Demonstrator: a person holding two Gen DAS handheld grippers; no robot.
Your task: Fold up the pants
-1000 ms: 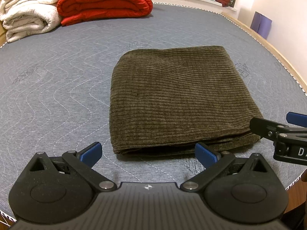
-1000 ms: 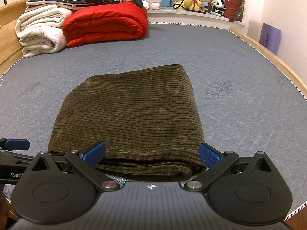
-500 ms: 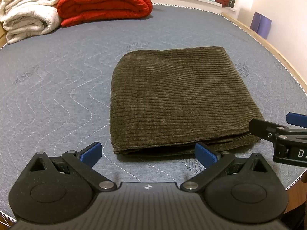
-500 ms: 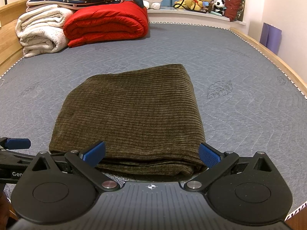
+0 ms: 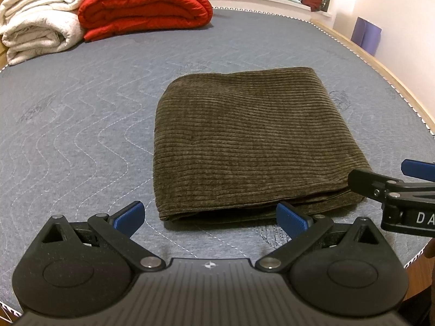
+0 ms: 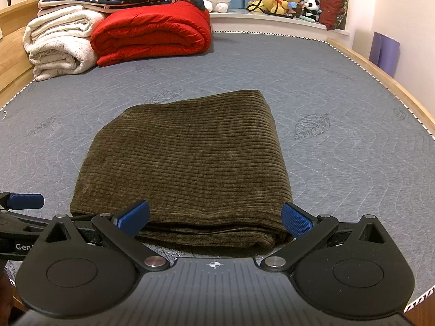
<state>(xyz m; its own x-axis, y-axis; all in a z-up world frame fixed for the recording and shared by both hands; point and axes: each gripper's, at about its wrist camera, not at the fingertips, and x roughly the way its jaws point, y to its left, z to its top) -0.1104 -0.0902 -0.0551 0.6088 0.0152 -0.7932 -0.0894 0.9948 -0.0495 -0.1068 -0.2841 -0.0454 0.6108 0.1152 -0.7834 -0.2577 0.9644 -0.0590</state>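
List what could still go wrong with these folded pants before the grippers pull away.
1. The pants lie folded with stacked loose edges facing the open right gripper; a blue finger could snag a layer and drag the fold open.
2. The left gripper, also open, sits near the front left corner and might nudge it askew.
3. The pants rest near the mattress front edge, so a bump could slide them off.

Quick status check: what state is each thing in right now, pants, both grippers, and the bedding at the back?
pants: folded into a flat rectangle, lying on the mattress, layered edges toward the cameras
left gripper: open, holding nothing, just short of the pants' near edge
right gripper: open, holding nothing, at the pants' near edge
red quilt: folded
white blanket: folded, beside the quilt
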